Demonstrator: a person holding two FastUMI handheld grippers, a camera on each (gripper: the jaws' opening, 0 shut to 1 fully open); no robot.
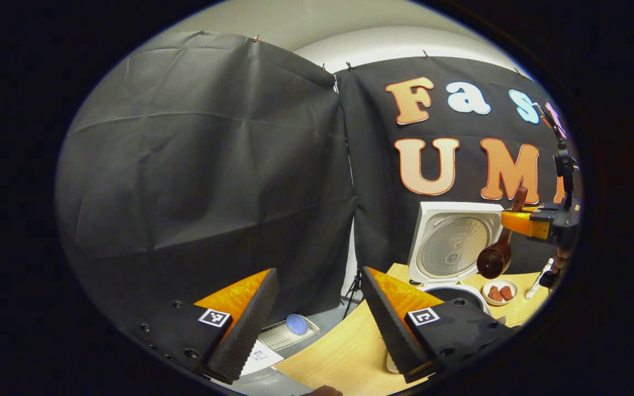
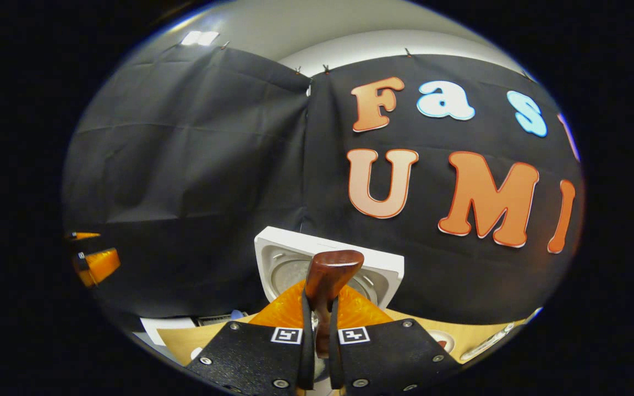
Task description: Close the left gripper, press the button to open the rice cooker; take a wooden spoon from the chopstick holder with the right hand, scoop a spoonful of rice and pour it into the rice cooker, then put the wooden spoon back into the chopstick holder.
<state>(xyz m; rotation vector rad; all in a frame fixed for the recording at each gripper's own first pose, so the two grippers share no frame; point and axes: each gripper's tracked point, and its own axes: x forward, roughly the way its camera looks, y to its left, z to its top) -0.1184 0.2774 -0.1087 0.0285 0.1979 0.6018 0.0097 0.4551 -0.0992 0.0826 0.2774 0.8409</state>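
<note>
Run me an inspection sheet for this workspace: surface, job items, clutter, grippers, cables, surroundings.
Surface: light wooden table.
Job's things: white rice cooker, lid up; dark brown wooden spoon, bowl hanging above the cooker.
Clutter: small white dish of red pieces.
Grippers: left gripper jaws apart, holding nothing; right gripper clamped on the spoon handle.
Cables: nothing seen.
Surroundings: black cloth wall.

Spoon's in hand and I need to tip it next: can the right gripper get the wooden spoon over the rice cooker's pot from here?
Probably yes: the rice cooker lid stands open, and the right gripper holds the wooden spoon beside it, nothing between.
</note>
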